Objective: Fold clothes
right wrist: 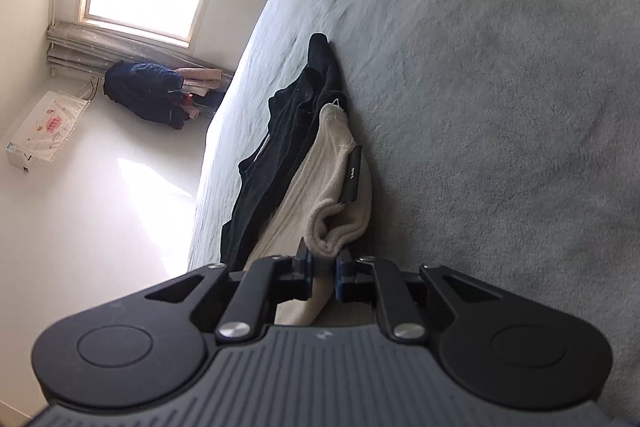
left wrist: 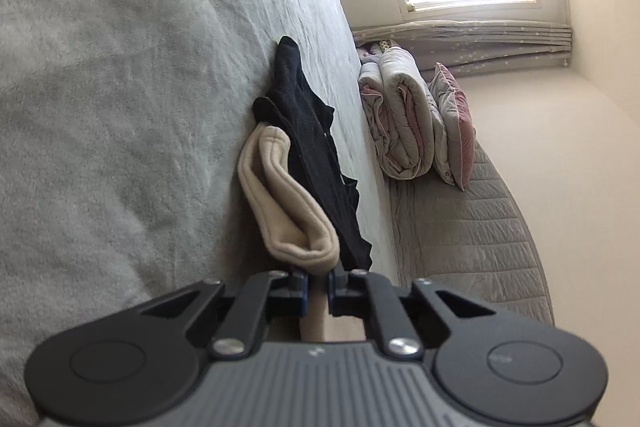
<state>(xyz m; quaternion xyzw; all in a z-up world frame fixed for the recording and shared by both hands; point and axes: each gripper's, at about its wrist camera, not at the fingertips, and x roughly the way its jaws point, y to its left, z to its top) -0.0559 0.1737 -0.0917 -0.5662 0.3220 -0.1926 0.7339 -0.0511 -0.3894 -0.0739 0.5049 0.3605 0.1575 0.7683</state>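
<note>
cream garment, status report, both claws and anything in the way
Left claw shut on cream garment. Right claw shut on it too. Black garment lies against it on the bed.

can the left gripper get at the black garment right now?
Probably not as is. The left gripper is shut on the cream garment, so it would have to let go first. The black garment lies just past it on the bed, nothing else between.
</note>
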